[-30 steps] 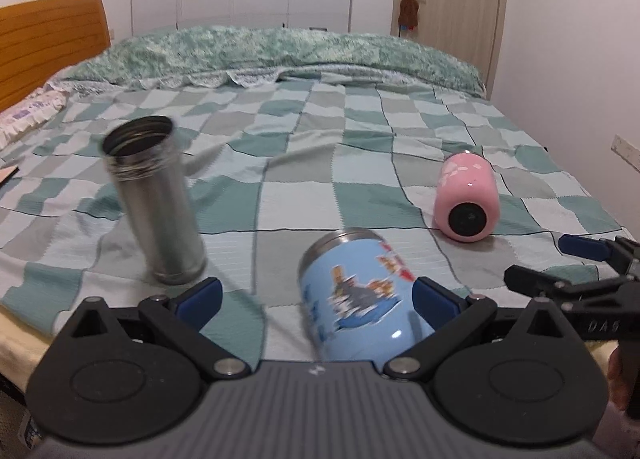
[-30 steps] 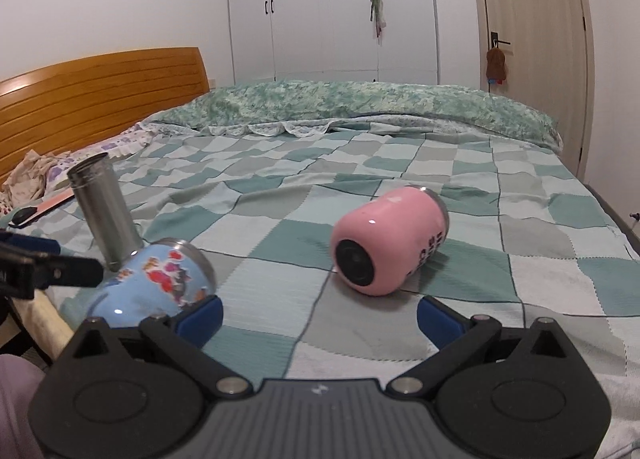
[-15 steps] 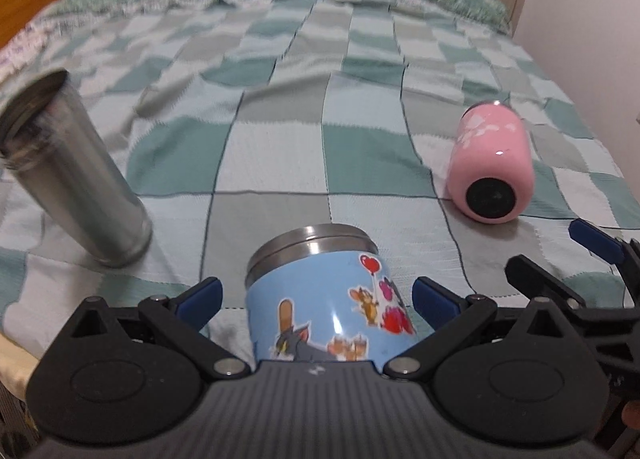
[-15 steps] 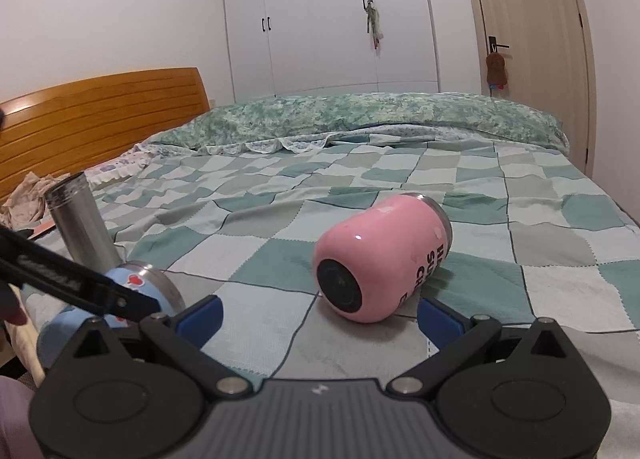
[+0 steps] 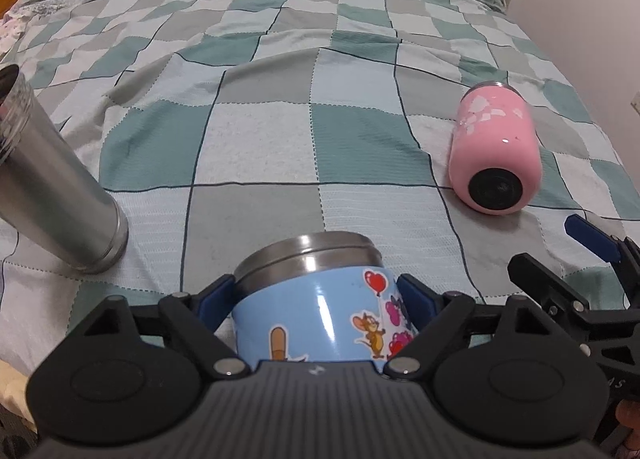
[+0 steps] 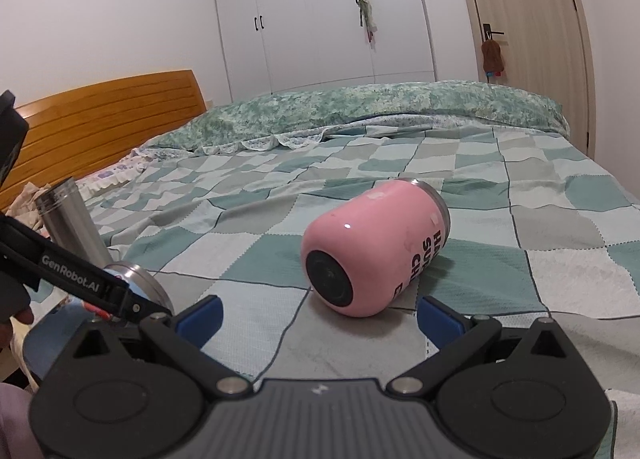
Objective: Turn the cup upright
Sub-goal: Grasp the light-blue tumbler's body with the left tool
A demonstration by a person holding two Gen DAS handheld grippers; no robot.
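A blue cartoon cup [image 5: 320,311] with a steel rim lies on its side on the checked bedspread [image 5: 256,139]. My left gripper [image 5: 316,297] is shut on the cup's body, its blue pads [image 5: 214,299] pressing both sides. A pink cup [image 5: 494,153] lies on its side to the right, its black base toward me; it also shows in the right wrist view [image 6: 372,249]. My right gripper [image 6: 318,317] is open and empty just short of the pink cup. It appears in the left wrist view [image 5: 576,263] at the right edge.
A steel tumbler [image 5: 52,195] stands upright at the left, also in the right wrist view [image 6: 70,225]. A wooden headboard [image 6: 108,115] is at the left; wardrobe doors [image 6: 320,15] and a room door [image 6: 524,31] lie beyond the bed.
My left gripper has closed its pads onto the blue cup and tilted downward toward the bed. My right gripper has edged a little closer to the pink cup.
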